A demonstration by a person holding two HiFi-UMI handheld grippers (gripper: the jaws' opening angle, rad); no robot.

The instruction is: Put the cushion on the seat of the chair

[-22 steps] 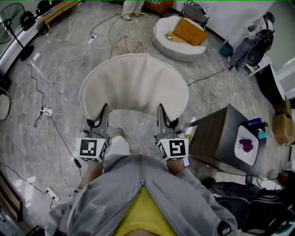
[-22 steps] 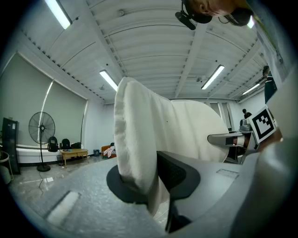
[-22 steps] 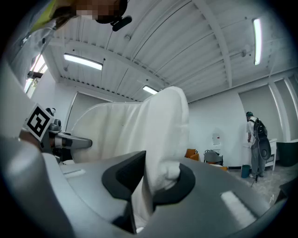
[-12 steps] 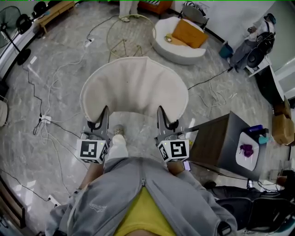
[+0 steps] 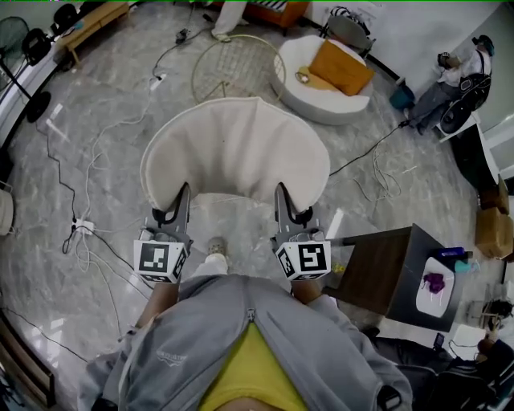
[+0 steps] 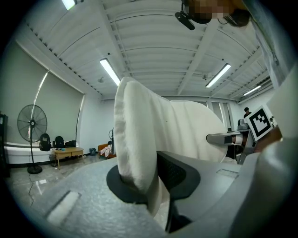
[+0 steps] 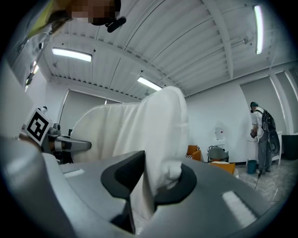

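A large cream cushion [image 5: 234,148] hangs in front of me, held by its near edge. My left gripper [image 5: 178,202] is shut on its left corner and my right gripper [image 5: 283,201] on its right corner. In the left gripper view the cushion's edge [image 6: 137,139] is pinched in the left gripper [image 6: 150,179]. The right gripper view shows the cushion [image 7: 156,130] squeezed in the right gripper [image 7: 150,182]. A gold wire-frame chair [image 5: 233,66] stands bare on the floor beyond the cushion. To its right is a round white seat [image 5: 301,84] with an orange cushion [image 5: 341,64] in it.
A dark side table [image 5: 377,269] stands close at my right, with a white plate [image 5: 434,293] beyond it. Cables [image 5: 96,144] trail over the grey floor at the left. A person [image 5: 454,80] stands at the far right. A fan [image 5: 20,48] and a wooden bench [image 5: 92,20] are at the far left.
Both grippers keep their hold on the cushion. The wire chair and the white seat have come lower in the view, and the side table has slid down and right.
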